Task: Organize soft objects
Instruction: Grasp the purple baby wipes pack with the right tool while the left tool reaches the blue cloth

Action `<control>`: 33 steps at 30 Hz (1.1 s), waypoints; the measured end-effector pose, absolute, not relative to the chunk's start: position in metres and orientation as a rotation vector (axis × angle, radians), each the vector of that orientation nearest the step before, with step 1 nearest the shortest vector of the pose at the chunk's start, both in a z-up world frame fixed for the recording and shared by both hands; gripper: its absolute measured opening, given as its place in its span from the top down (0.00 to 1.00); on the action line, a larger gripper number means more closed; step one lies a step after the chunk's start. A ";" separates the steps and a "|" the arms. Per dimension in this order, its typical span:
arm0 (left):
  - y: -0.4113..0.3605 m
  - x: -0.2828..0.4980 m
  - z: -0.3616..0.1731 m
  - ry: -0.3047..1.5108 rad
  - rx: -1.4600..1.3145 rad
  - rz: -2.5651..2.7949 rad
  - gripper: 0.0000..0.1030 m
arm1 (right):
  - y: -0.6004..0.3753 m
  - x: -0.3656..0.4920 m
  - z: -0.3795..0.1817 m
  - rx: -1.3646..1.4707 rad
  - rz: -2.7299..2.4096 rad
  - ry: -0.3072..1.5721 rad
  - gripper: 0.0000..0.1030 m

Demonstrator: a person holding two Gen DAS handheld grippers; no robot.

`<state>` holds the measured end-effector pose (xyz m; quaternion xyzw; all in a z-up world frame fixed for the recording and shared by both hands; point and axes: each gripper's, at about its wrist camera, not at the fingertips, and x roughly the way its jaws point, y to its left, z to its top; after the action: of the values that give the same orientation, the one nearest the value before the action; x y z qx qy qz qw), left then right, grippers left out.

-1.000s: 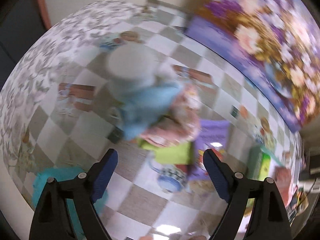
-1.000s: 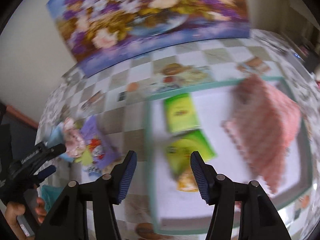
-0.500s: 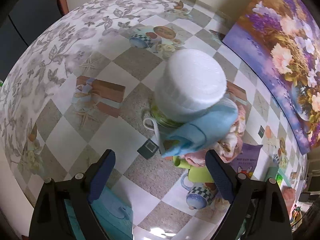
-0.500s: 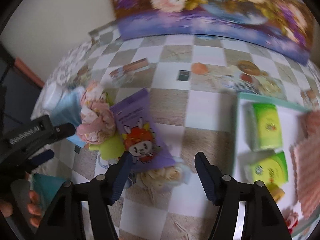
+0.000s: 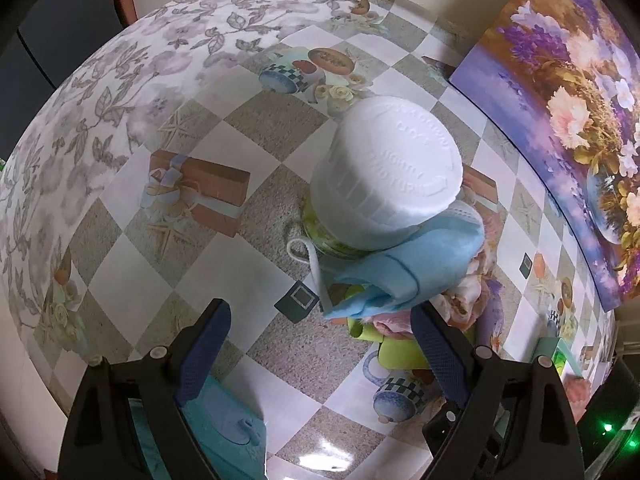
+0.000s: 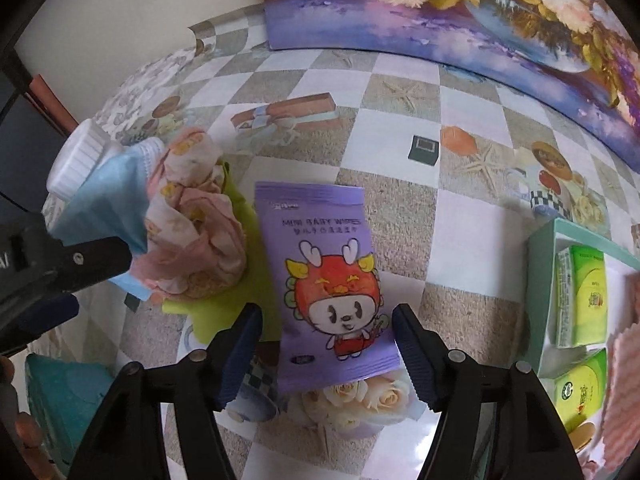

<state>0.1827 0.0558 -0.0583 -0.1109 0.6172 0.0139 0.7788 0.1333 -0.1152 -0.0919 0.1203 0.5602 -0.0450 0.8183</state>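
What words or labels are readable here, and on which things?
"MINI BABY WIPES": purple wipes pack, above its cartoon dragon; the smaller line beneath is too blurred.
White jar lid: embossed ring of letters, too faint to read.
Green packets in the tray: print too small.

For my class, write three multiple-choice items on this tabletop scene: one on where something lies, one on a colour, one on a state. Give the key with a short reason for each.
1. Where does the purple wipes pack lie?
A. in the tray
B. on the checked tablecloth, between the right gripper jaws
C. on top of the white-lidded jar

2. What colour is the face mask leaning against the white-lidded jar?
A. light blue
B. red
C. black

3. How do the left gripper jaws stand?
A. shut on the mask
B. shut on the jar
C. wide apart, holding nothing

Key: 1 B, the pack lies flat on the cloth, framed by both jaws; 2 A, the mask fabric is pale blue; 3 C, only cloth shows between the jaws.
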 end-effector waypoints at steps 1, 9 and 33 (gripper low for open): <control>0.056 0.182 -0.058 1.334 -0.240 0.030 0.11 | -0.116 0.133 -0.092 0.267 -0.091 1.190 0.31; 0.054 0.181 -0.055 1.337 -0.241 0.005 0.11 | -0.126 0.125 -0.089 0.320 -0.086 1.177 0.42; 0.010 0.172 -0.058 1.298 -0.279 -0.076 0.15 | -0.162 0.092 -0.050 0.450 -0.138 1.143 0.42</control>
<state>0.1715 0.0104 -0.0579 -0.1294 0.6022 -0.0352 0.7870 0.0922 -0.1620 -0.0498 0.2110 0.5356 -0.0645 0.8151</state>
